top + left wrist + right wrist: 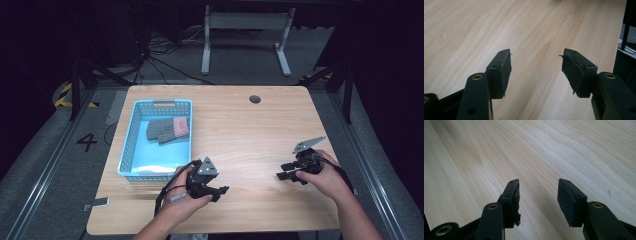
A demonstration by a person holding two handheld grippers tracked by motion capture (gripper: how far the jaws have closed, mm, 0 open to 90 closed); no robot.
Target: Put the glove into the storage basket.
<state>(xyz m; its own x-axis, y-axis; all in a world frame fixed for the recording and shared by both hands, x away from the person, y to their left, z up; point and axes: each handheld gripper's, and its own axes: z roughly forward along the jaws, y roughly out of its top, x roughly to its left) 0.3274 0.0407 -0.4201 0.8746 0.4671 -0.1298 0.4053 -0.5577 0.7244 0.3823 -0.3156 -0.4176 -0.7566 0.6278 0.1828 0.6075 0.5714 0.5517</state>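
Both the left gripper [221, 190] and the right gripper [284, 176] are held wide and empty above the near table [240, 125]. The gloves [167, 130] are lying in the blue basket [131, 131], far left; a reach could be snagged on its rim.

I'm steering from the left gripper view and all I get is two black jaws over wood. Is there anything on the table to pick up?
Observer: Yes. A light blue plastic basket sits at the table's left, with grey knitted gloves with pink cuffs inside.
Operator: Is my gripper near it?
Observer: The left gripper is just past the basket's near right corner, pointing right, away from it.
Operator: Where's the other gripper?
Observer: The right gripper is at the table's right, held low, pointing left toward yours.
Operator: Is it holding something?
Observer: No. Its jaws stand apart over the bare light wooden table.
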